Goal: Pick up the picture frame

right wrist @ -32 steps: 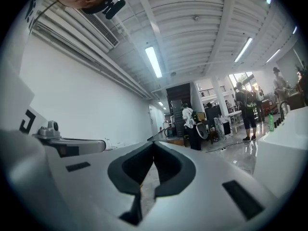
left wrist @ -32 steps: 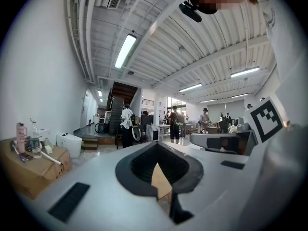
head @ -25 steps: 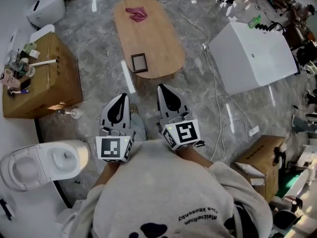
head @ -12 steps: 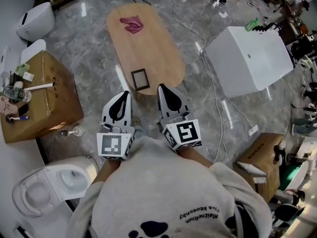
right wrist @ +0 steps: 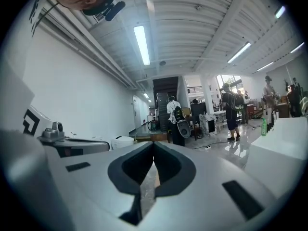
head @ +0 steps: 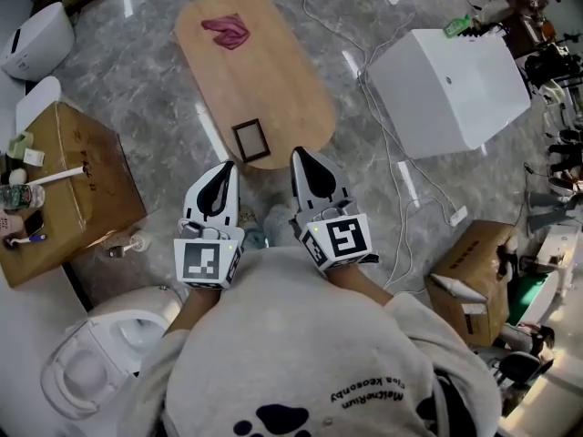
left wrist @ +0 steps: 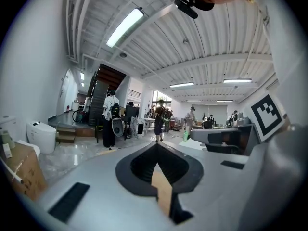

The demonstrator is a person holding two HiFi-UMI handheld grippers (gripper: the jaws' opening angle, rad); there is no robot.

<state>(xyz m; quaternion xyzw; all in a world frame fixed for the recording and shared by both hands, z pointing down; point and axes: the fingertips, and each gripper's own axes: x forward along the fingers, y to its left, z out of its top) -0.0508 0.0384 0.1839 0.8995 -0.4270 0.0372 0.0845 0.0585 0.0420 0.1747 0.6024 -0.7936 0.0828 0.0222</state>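
Note:
A small dark picture frame lies flat near the close end of the oval wooden table in the head view. My left gripper is shut and empty, its tip just short of the table's near edge, below and left of the frame. My right gripper is shut and empty too, its tip at the table's edge, right of the frame. In the left gripper view the jaws meet with nothing between them; the right gripper view shows the same closed jaws. The frame is hidden in both gripper views.
A pink cloth lies at the table's far end. A white box stands to the right with cables on the marble floor. A cardboard box with clutter is at left, a toilet at lower left, another carton at right.
Both grippers have come forward toward the table; the frame and table edge now sit closer to their tips. The jaws stayed shut.

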